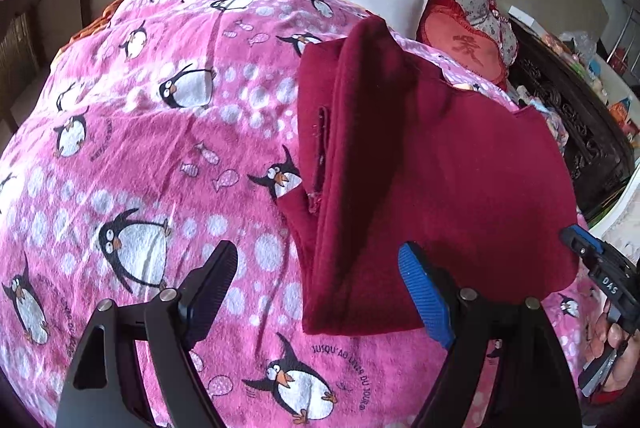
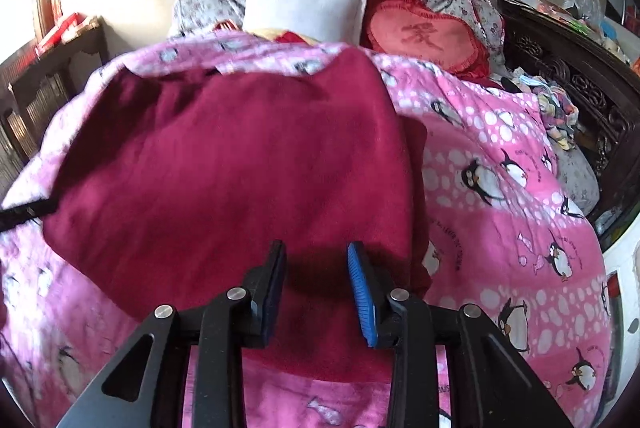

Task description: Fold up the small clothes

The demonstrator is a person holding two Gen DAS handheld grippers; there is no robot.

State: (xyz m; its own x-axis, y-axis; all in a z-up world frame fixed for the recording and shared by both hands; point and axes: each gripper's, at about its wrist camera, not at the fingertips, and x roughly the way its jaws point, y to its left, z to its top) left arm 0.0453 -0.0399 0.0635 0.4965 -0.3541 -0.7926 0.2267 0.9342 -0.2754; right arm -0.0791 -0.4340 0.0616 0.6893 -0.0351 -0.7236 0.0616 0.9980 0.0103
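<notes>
Left wrist only: garment (image 1: 432, 163) pocket slit, right claw (image 1: 576, 244).

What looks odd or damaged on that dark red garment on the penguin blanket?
The dark red garment has a slit with frayed threads near its left fold. Otherwise it lies folded fairly neatly on the penguin blanket.
</notes>
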